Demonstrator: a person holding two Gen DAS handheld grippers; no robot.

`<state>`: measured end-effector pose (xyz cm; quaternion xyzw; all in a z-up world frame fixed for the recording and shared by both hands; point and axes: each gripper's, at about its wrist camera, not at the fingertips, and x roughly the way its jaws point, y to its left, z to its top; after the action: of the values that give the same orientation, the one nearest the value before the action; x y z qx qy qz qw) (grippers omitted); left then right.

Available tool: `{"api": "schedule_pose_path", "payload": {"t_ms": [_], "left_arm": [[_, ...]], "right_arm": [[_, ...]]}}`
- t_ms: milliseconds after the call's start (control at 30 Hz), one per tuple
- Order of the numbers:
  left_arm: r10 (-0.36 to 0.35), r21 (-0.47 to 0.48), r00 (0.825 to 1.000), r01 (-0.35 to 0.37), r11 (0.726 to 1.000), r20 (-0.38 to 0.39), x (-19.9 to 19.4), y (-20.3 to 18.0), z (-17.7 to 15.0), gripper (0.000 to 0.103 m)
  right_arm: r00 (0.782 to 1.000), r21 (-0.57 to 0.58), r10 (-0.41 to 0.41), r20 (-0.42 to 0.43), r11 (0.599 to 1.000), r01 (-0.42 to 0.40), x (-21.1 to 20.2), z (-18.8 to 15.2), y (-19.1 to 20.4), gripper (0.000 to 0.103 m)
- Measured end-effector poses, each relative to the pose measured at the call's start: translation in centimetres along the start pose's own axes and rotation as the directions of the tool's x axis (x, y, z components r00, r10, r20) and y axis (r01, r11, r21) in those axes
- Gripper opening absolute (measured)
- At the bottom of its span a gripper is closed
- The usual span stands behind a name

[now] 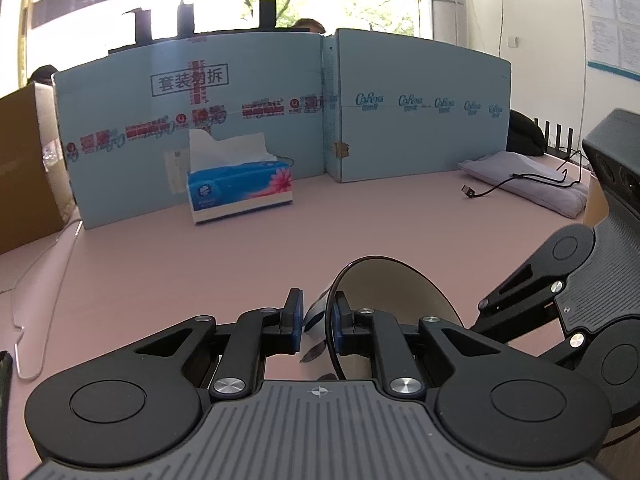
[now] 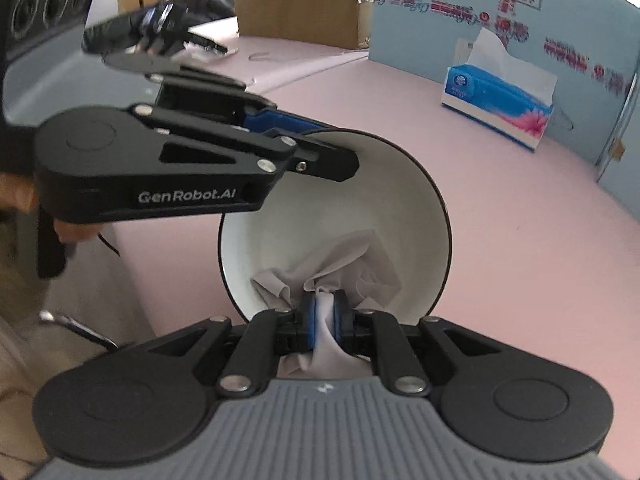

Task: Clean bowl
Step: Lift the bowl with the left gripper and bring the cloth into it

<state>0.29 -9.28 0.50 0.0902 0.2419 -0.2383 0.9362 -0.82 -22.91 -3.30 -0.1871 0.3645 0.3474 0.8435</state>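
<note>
A white bowl with a dark rim (image 2: 336, 208) is held tilted on its side above the pink table. My left gripper (image 1: 317, 316) is shut on the bowl's rim (image 1: 394, 292); in the right wrist view the left gripper (image 2: 320, 148) clamps the rim at the top left. My right gripper (image 2: 324, 320) is shut on a crumpled white tissue (image 2: 352, 272) that is pressed against the bowl's inner wall. The right gripper's body (image 1: 560, 280) shows at the right of the left wrist view.
A blue tissue box (image 1: 240, 188) with a tissue sticking up stands at the back against a blue cardboard screen (image 1: 400, 120); it also shows in the right wrist view (image 2: 500, 108). A folded lilac cloth (image 1: 528, 180) and a black cable (image 1: 480, 191) lie at the right. A brown carton (image 2: 300, 0) stands at the left.
</note>
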Motion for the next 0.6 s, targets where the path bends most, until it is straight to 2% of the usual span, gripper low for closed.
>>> {"api": "schedule_pose_path", "payload": {"t_ms": [233, 433, 600], "left_arm": [[0.002, 0.021, 1.0, -0.002, 1.0, 0.0, 0.19, -0.19, -0.03, 0.02], [-0.002, 0.04, 1.0, 0.002, 0.999, -0.005, 0.52, -0.45, -0.01, 0.02], [-0.005, 0.051, 1.0, 0.006, 0.999, -0.011, 0.89, -0.61, 0.17, 0.02]], "right_arm": [[0.993, -0.126, -0.118, 0.013, 0.985, 0.119, 0.28, -0.26, 0.25, 0.008], [0.975, -0.207, -0.216, 0.052, 0.953, 0.223, 0.5, -0.42, 0.1, 0.008], [0.968, -0.206, -0.234, 0.087, 0.947, 0.247, 0.8, -0.12, -0.59, 0.007]]}}
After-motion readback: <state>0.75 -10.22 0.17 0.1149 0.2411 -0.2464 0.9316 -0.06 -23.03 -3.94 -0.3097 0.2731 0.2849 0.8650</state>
